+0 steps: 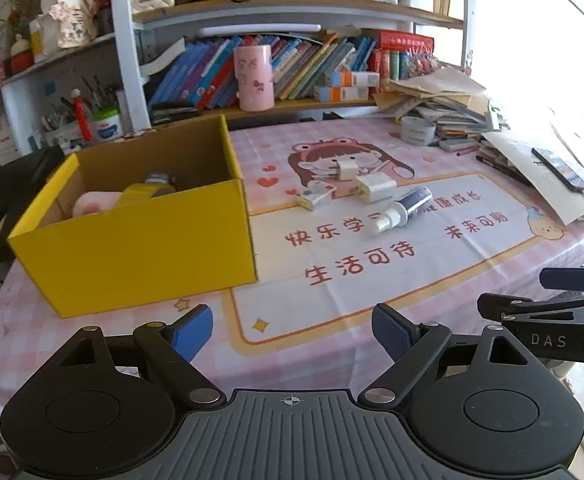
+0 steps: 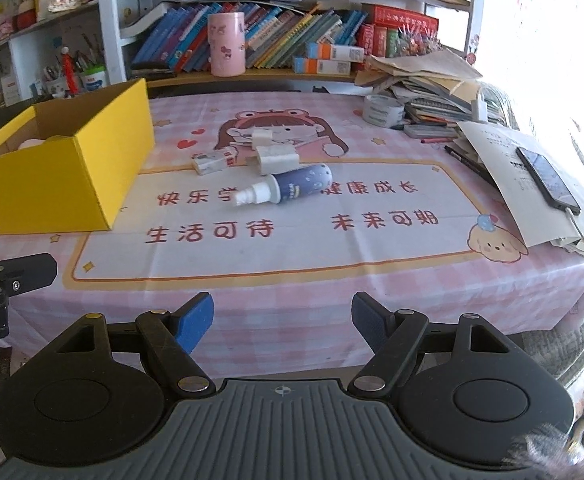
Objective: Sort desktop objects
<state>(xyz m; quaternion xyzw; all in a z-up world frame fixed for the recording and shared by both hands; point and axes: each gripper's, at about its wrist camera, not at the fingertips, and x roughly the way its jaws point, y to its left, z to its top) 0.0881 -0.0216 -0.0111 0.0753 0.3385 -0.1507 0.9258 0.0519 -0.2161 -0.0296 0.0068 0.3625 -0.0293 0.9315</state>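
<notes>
Yellow box holds yellow bottle, pink item.

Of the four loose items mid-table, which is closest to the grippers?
The spray bottle, lying on its side. The two white chargers and small box sit behind it.
</notes>
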